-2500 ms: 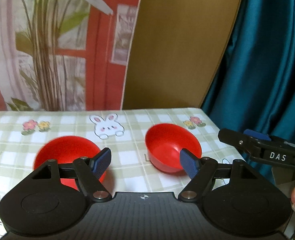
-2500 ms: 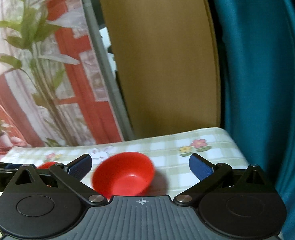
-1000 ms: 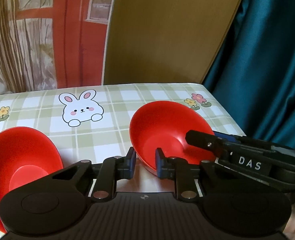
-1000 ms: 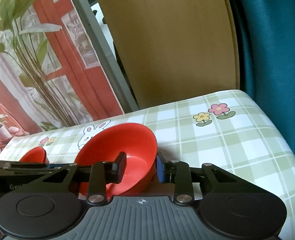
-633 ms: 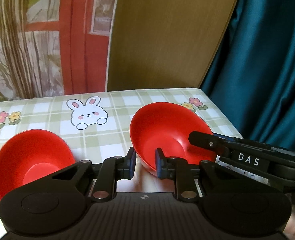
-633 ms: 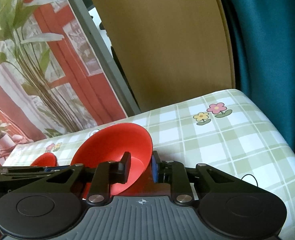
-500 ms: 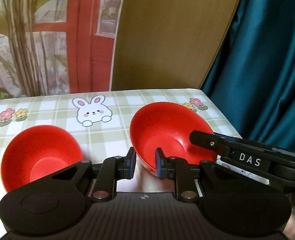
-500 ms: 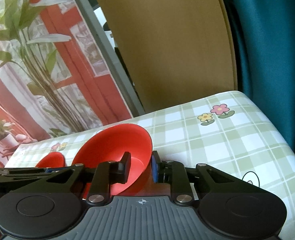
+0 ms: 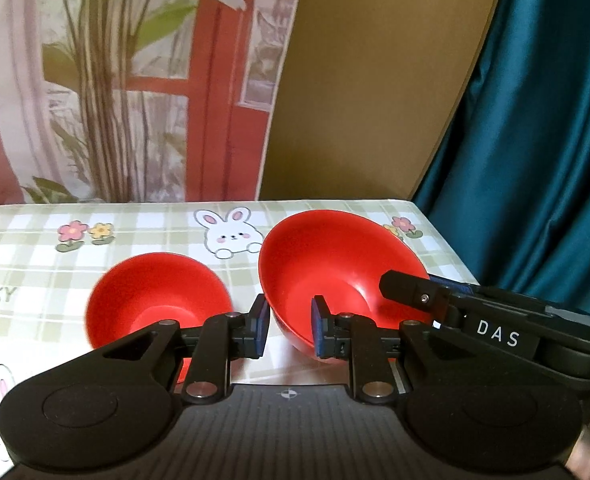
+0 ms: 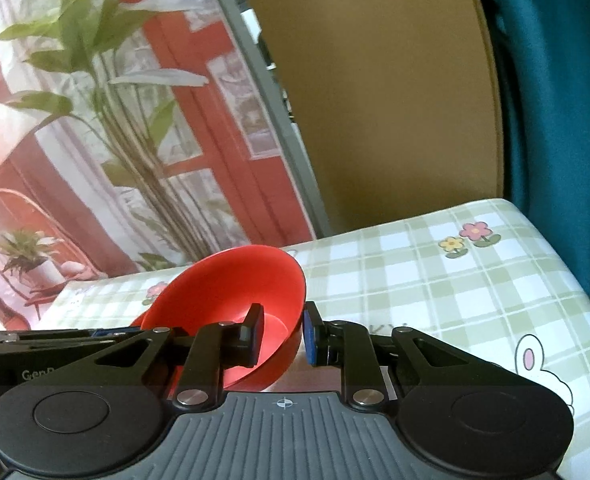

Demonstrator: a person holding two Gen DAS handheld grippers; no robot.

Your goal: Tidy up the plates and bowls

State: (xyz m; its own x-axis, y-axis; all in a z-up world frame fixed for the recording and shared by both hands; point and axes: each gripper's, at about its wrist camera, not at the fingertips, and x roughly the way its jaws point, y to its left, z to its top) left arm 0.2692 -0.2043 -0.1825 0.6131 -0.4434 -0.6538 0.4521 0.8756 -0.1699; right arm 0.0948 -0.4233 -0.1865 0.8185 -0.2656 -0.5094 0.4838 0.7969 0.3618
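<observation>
Both your grippers grip one empty red bowl

Your left gripper point(image 9: 288, 330) and right gripper point(image 10: 281, 333) each clamp the raised bowl's point(image 9: 335, 268) rim; a second empty bowl point(image 9: 157, 298) sits on the tablecloth point(image 9: 35, 256) beside it.

Soft, even light fills both views, without hard glare. Beyond the left gripper point(image 9: 287, 330) the smaller red bowl point(image 9: 157, 296) is smeared at its rim, and the plant backdrop point(image 9: 107, 80) is softly blurred. Under the right gripper point(image 10: 281, 332) a dim reddish shadow lies on the counter point(image 10: 475, 280). Fisheye bending curves the counter's edges and the teal curtain point(image 9: 543, 140).
</observation>
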